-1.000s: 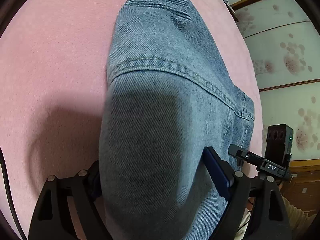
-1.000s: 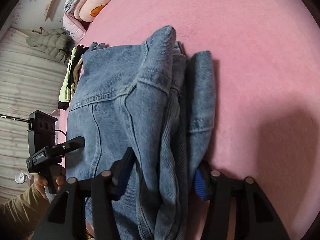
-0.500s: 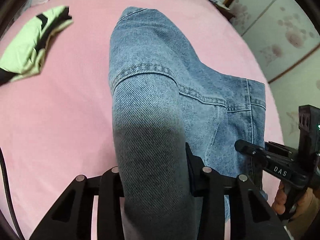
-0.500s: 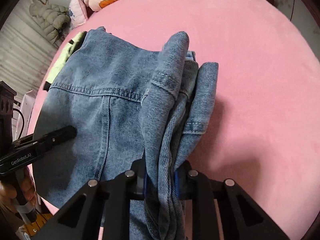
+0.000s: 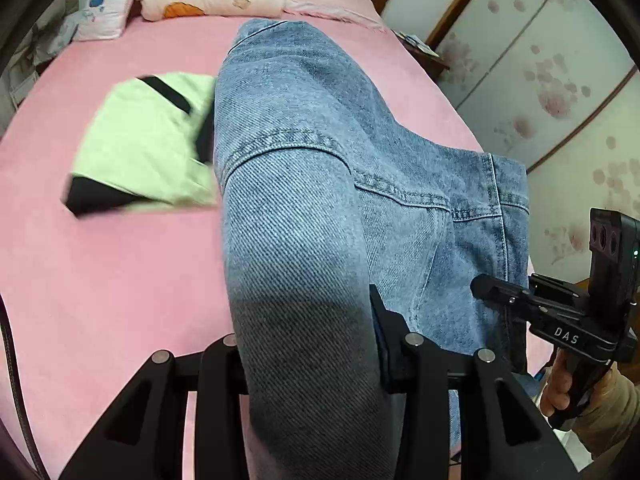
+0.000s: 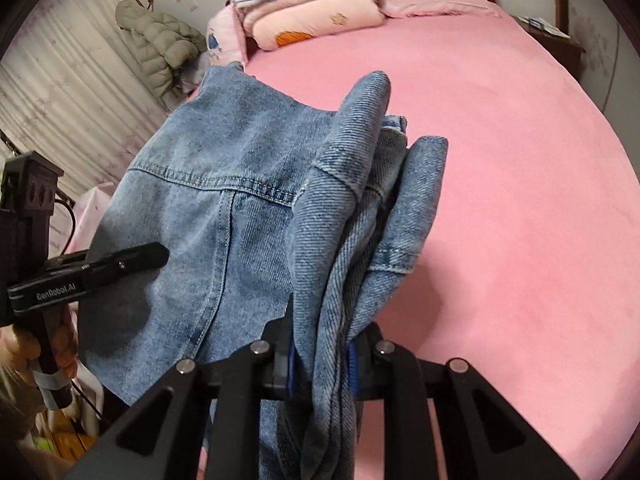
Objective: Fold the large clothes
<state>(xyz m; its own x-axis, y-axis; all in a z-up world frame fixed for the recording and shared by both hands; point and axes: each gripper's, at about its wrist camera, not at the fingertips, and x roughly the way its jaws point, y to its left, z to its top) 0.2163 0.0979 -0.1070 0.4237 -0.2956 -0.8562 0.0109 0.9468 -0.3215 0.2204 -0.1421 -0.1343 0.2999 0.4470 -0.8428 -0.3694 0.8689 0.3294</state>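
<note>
**Denim garment, held in both claws above pink bed**

Item: blue denim garment, large, stitched seams, lifted over the pink bed; fills centre of both views.
Left claw: narrowed onto a thick fold of denim, gripping it at lower centre.
Right claw: clamped tight on a bunched edge of several layers, lower centre.
Also: pale green folded garment, centre left; stacked quilts, top of frame.
</note>
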